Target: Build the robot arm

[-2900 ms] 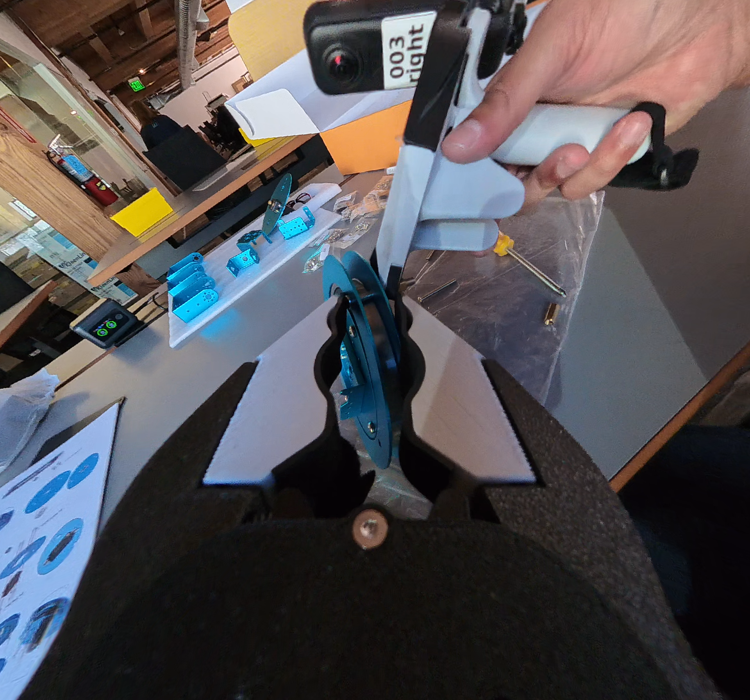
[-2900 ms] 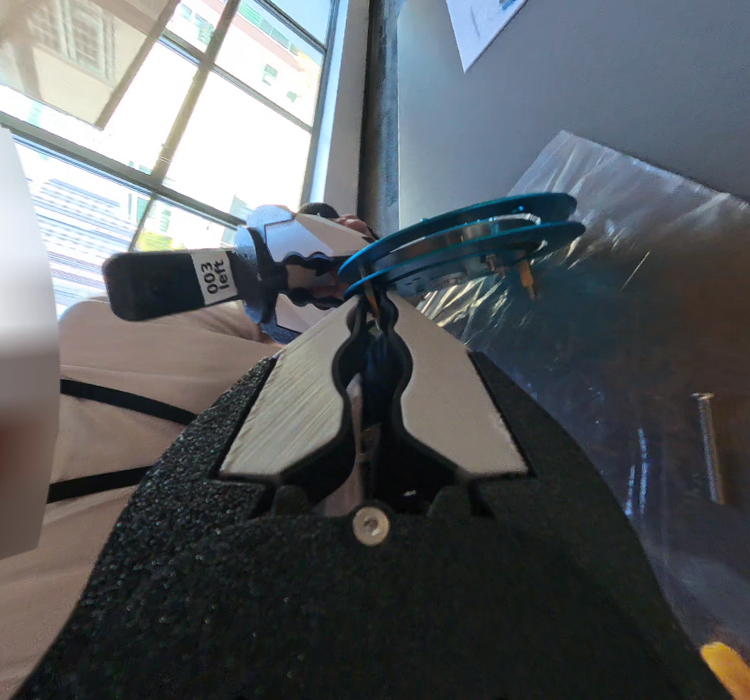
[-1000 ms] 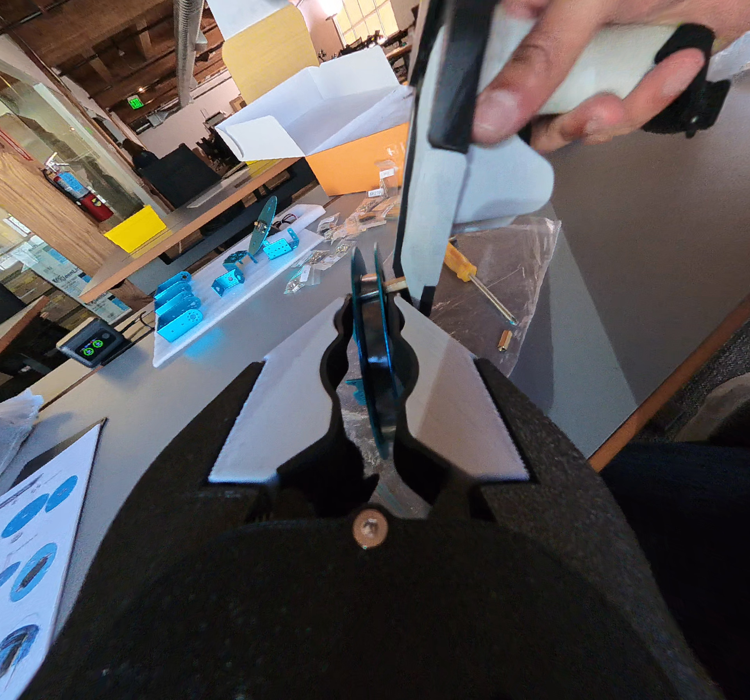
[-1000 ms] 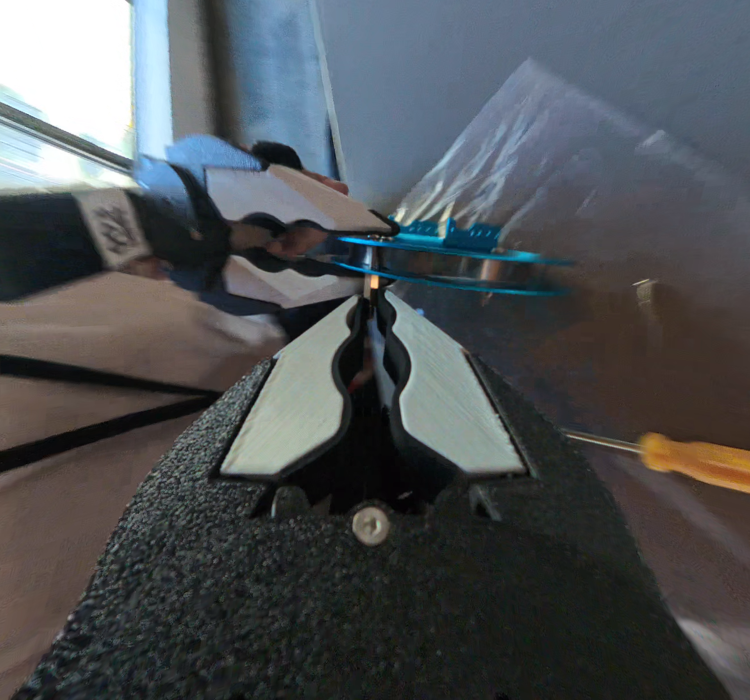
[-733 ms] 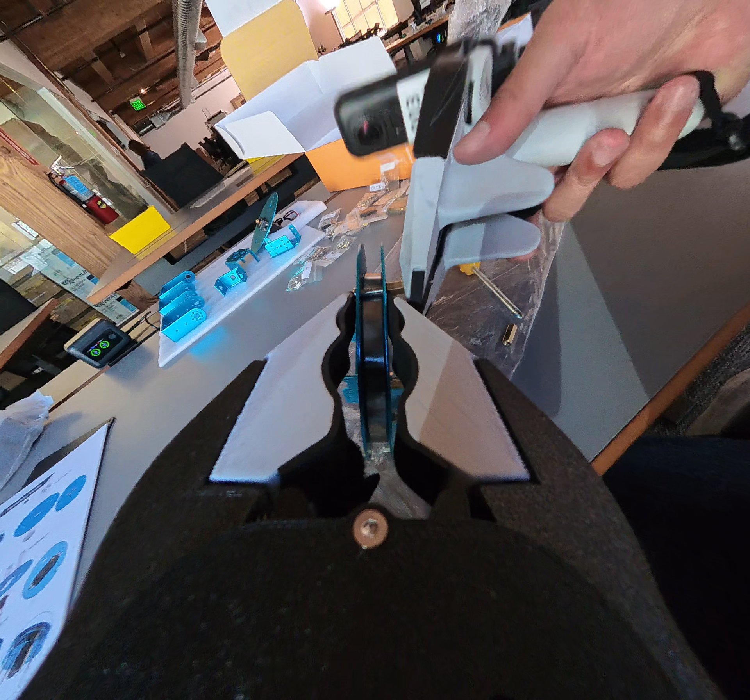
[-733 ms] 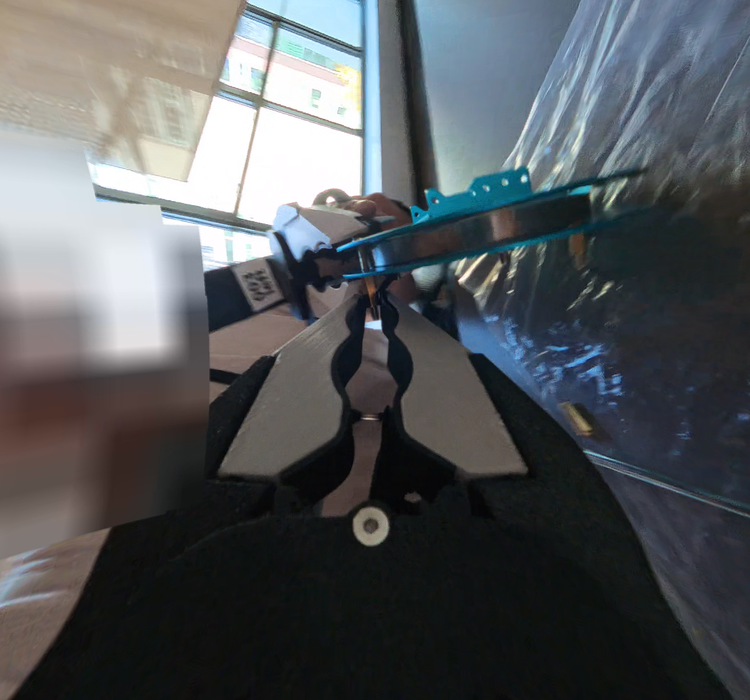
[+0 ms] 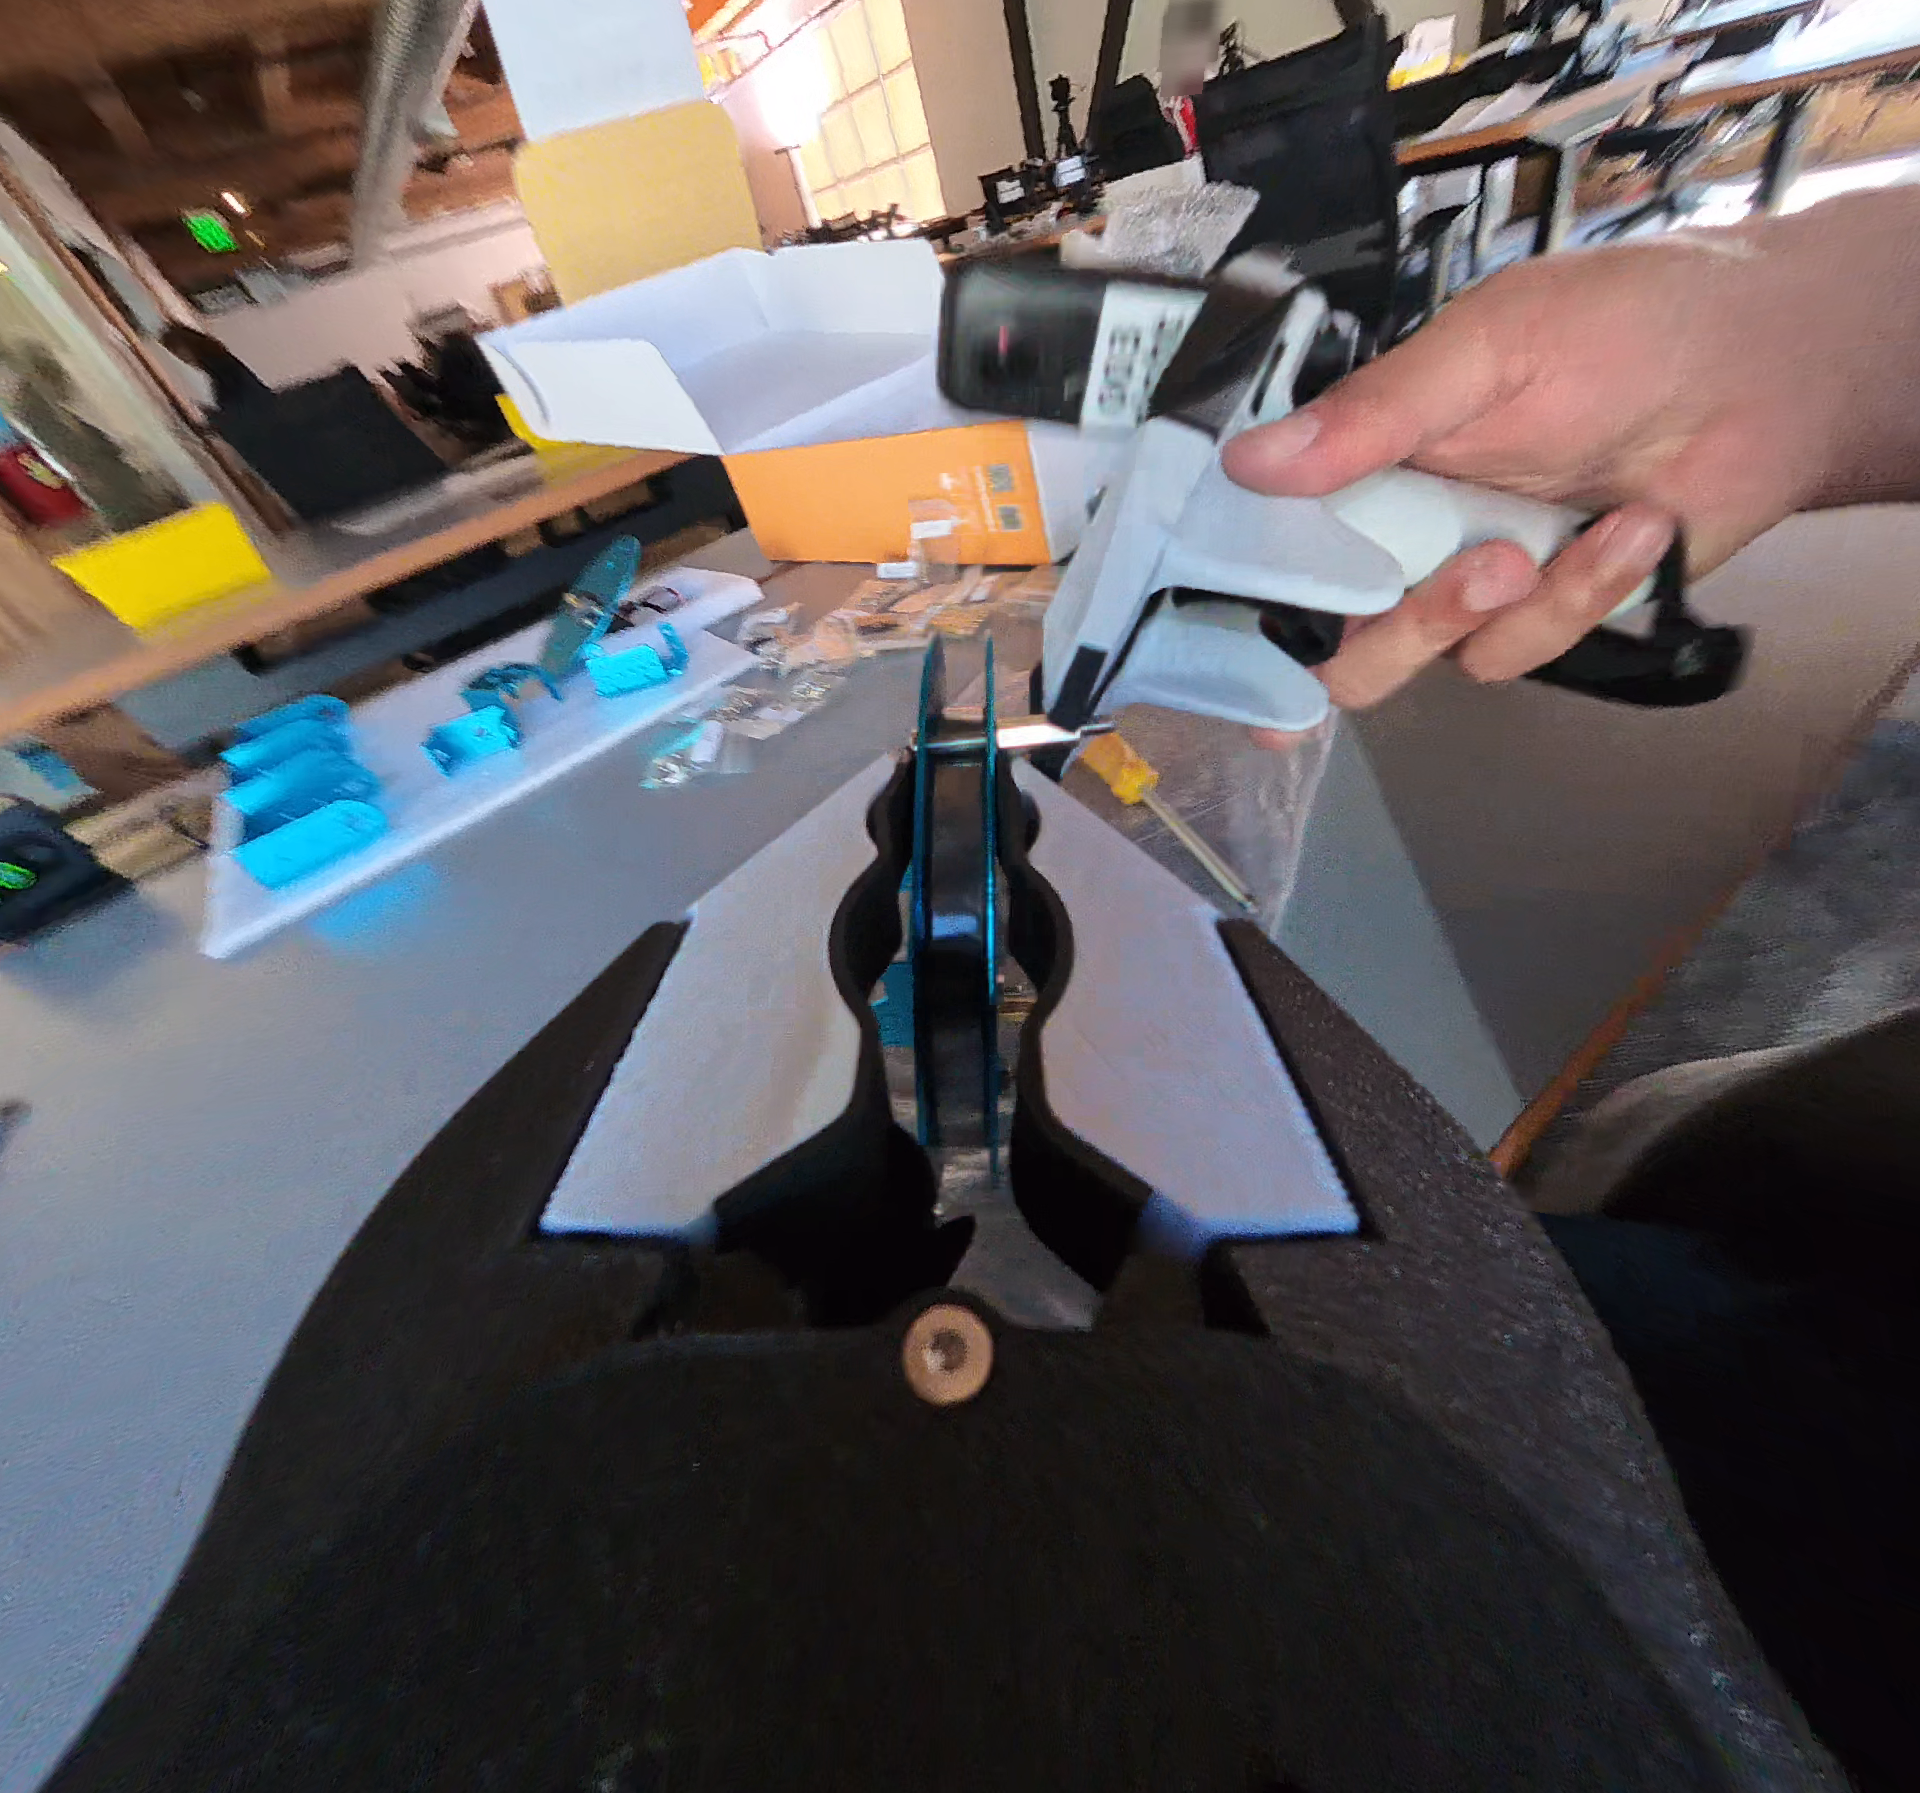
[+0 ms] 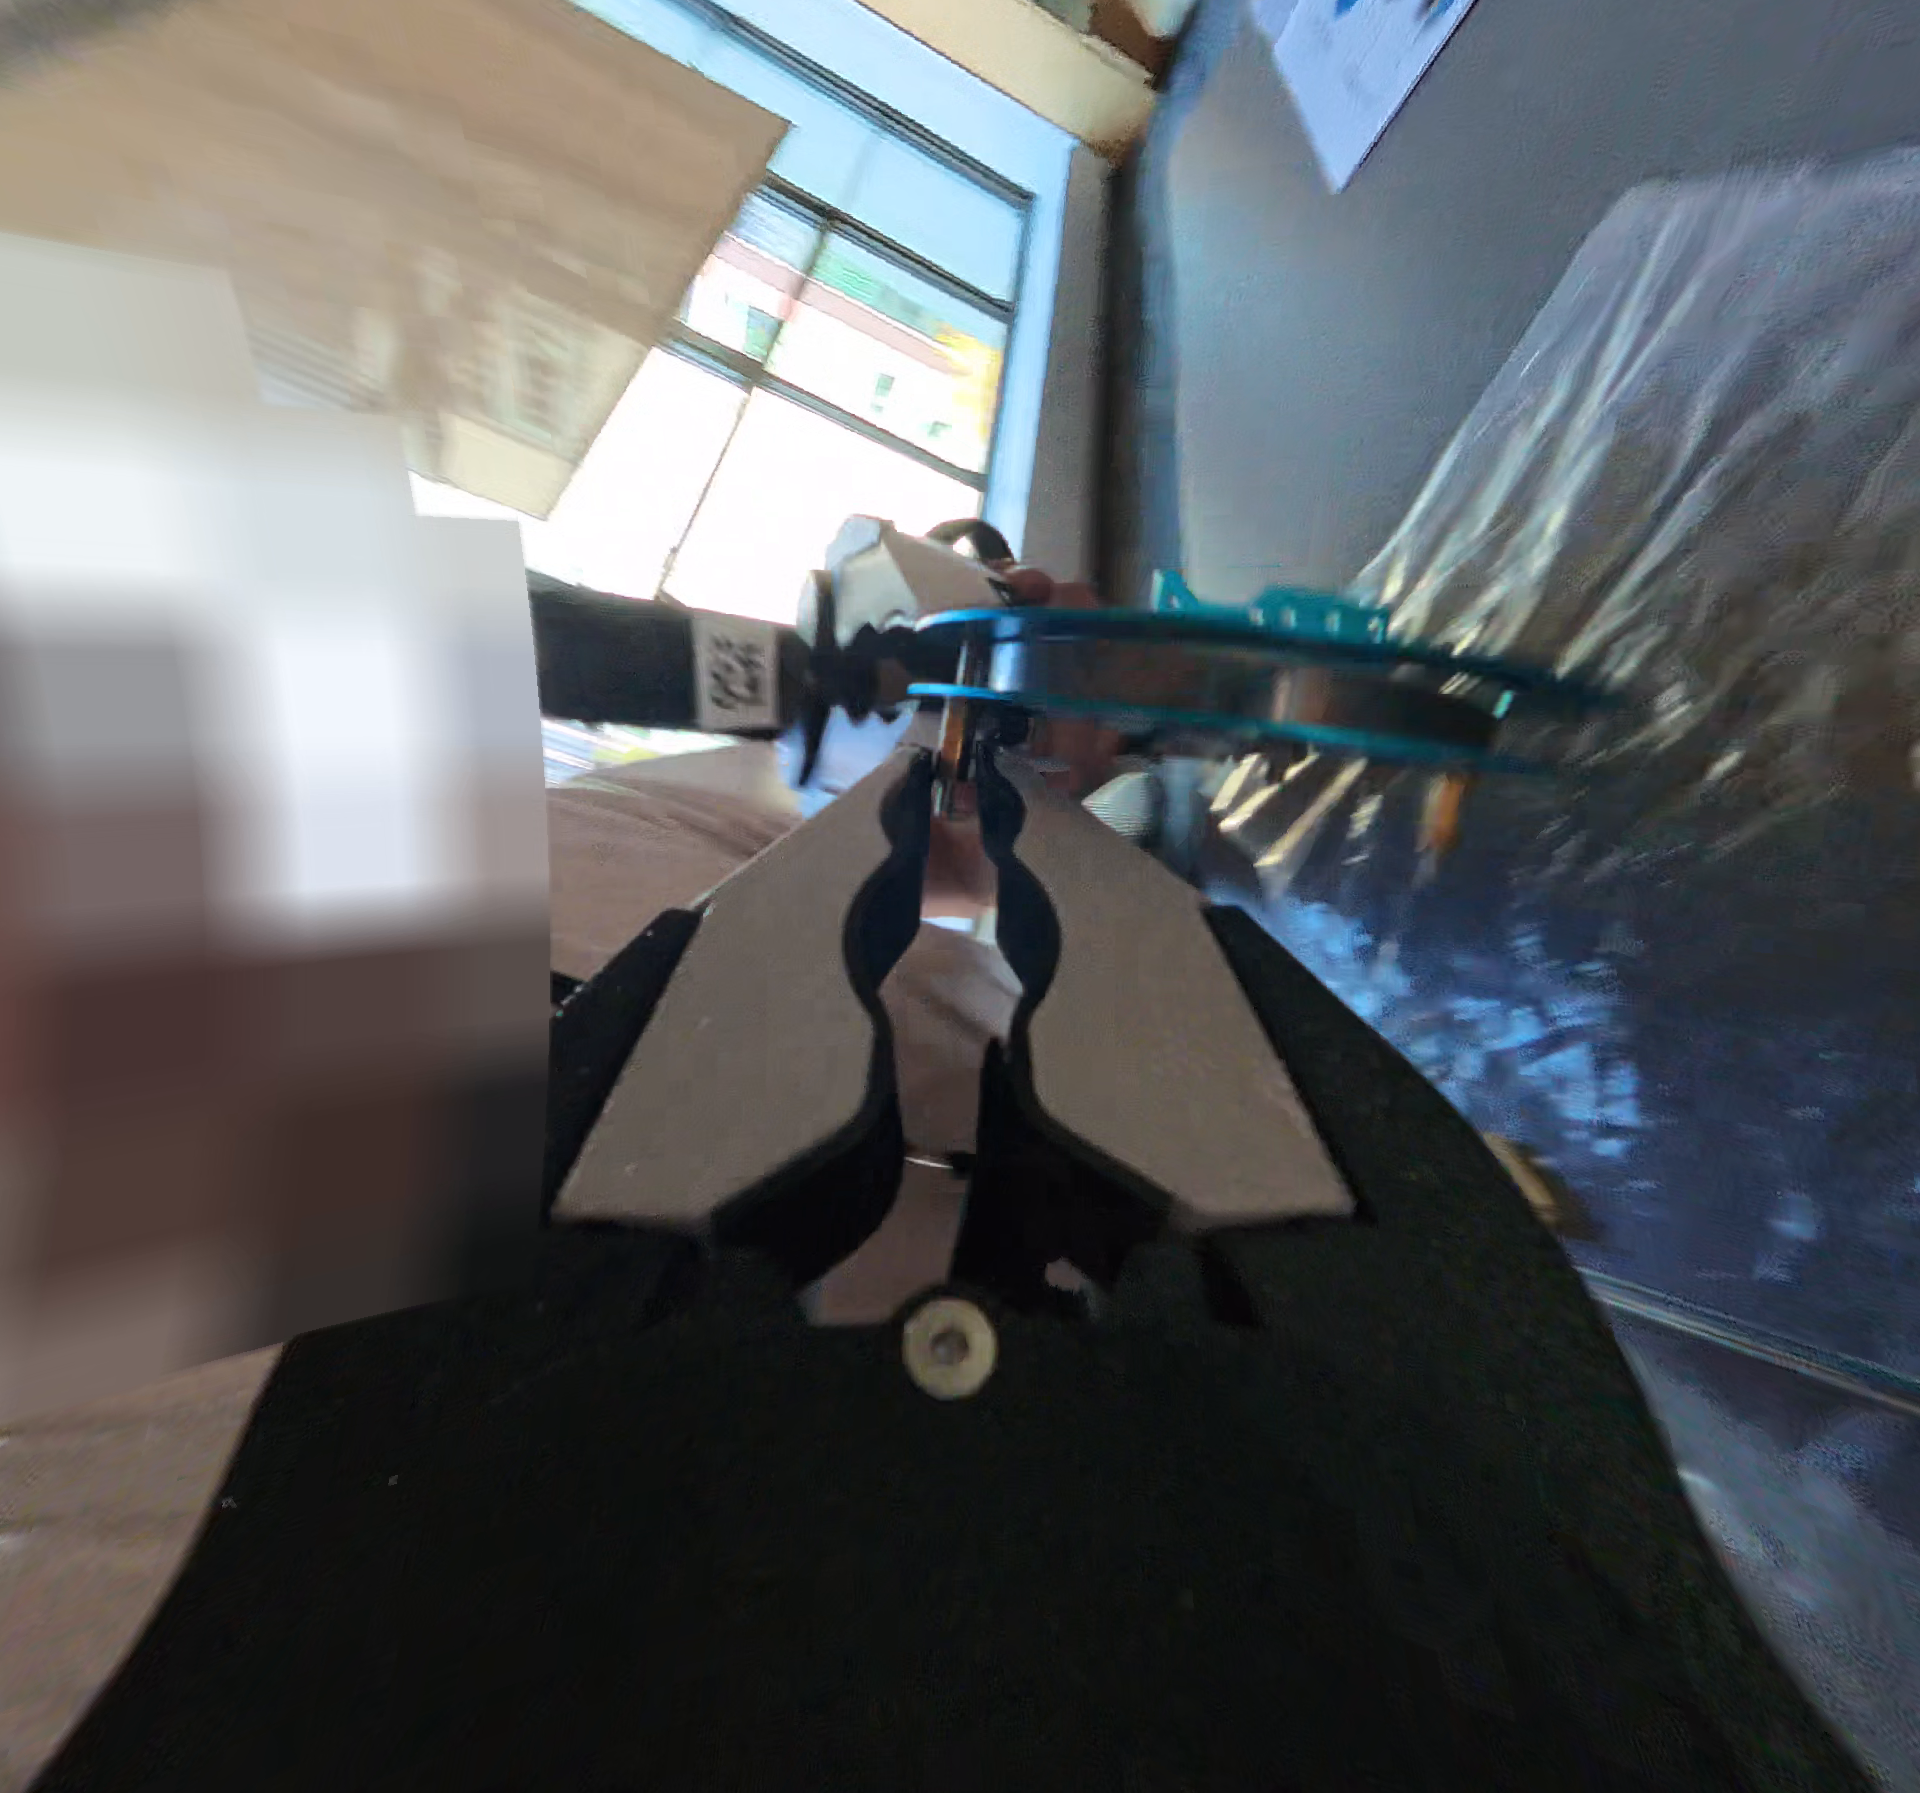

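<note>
Left claw: closed on a blue anodised metal assembly of two round plates with a dark ring sandwiched between them. The assembly stands edge-on between the fingers, raised above the grey bench.

Right claw: nearly closed, its tips pinching a slim silver metal pin that enters the lower plate near the rim of the same assembly. In the left wrist view the pin projects sideways from the right-hand plate to the tips of the right claw, which a bare hand holds by its white handle.

Surroundings: a crinkled clear plastic bag lies on the bench under the right claw, with a yellow-handled screwdriver on it. Further left, a white tray carries loose blue metal brackets. An open orange and white cardboard box sits behind. A printed sheet with blue figures lies on the bench, well apart from the assembly.
</note>
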